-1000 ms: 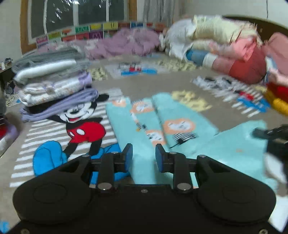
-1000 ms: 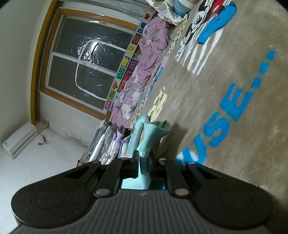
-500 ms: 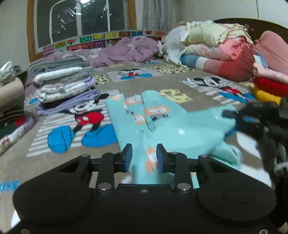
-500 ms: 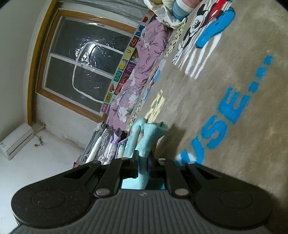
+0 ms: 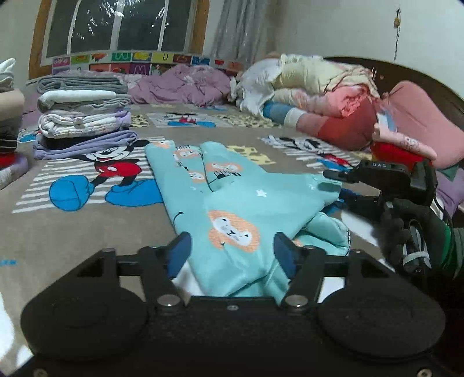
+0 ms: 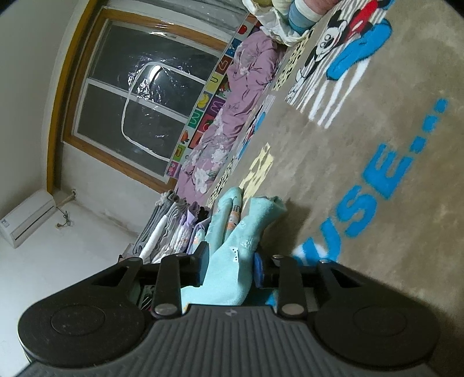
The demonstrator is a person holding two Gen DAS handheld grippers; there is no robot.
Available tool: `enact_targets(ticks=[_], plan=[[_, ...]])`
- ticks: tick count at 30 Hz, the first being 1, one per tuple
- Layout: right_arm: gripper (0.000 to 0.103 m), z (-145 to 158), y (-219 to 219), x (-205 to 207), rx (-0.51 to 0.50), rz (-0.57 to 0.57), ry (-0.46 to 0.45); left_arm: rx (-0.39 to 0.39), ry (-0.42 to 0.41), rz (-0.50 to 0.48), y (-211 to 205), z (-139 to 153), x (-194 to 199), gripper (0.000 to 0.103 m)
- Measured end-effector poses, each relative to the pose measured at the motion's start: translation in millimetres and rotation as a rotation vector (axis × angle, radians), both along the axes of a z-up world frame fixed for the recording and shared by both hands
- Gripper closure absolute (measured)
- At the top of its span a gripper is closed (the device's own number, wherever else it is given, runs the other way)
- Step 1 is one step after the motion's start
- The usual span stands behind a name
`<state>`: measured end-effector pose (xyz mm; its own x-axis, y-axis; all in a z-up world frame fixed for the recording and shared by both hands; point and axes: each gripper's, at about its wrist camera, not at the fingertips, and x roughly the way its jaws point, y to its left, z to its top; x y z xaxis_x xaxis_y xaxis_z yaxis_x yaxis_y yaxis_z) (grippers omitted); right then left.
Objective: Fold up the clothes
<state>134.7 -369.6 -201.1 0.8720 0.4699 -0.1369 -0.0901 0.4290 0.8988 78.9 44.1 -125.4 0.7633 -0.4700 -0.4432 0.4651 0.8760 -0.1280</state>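
Left gripper (image 5: 232, 249) low at near end of teal lion-print pajama pants (image 5: 223, 185), jaws opening, blue pads spread wide to either side of folded waist end, cloth lying between them but not pinched as far as visible. Right gripper (image 6: 229, 261) rolled onto its side, jaws opening too, bunched teal cloth between the pads; left pad looks clear of it, right pad just beside or touching, cannot tell which. Seen from left wrist view, right gripper (image 5: 356, 185) sits at right edge of pants, tips at the fabric corner, gloved hand (image 5: 406, 232) behind it. Pants spread on grey cartoon-mouse blanket (image 5: 87, 237), long axis running straight away from left gripper toward window (image 5: 124, 26), two legs side by side at far end, waist portion already doubled over near end. Key relation: garment lies directly ahead of left gripper along its pointing line, right gripper off to the side at mid-width edge; left nearer the waist end, right nearer the side fold. Far leg cuffs well apart from both. Judging: a fold just laid down and being let go; next fold probably lengthwise again, needing a fresh grip along the long axis. Stack of folded clothes (image 5: 84, 116) at far left, well apart from pants; unfolded pile (image 5: 319, 95) at far right.
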Motion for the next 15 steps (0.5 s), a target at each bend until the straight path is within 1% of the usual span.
enact_targets(ticks=[2,3,5,7,13,15], plan=[[0.076,3,2,1,-0.013,-0.006,0.012,-0.006,0.002,-0.046,-4,-7,-1,0.039],[0.086,5,3,1,-0.020,-0.008,0.018,0.017,-0.006,-0.074,-9,-8,-3,0.039],[0.094,10,7,1,-0.045,-0.009,0.027,0.074,-0.040,-0.129,-20,-9,-8,0.039],[0.095,19,12,-1,-0.067,-0.018,0.041,0.093,-0.054,-0.175,-22,-12,-9,0.039],[0.096,62,28,1,-0.132,-0.043,0.051,0.050,-0.037,-0.202,-12,-17,3,0.039],[0.096,78,34,7,-0.147,-0.044,0.054,0.051,-0.025,-0.220,-10,-16,3,0.039]])
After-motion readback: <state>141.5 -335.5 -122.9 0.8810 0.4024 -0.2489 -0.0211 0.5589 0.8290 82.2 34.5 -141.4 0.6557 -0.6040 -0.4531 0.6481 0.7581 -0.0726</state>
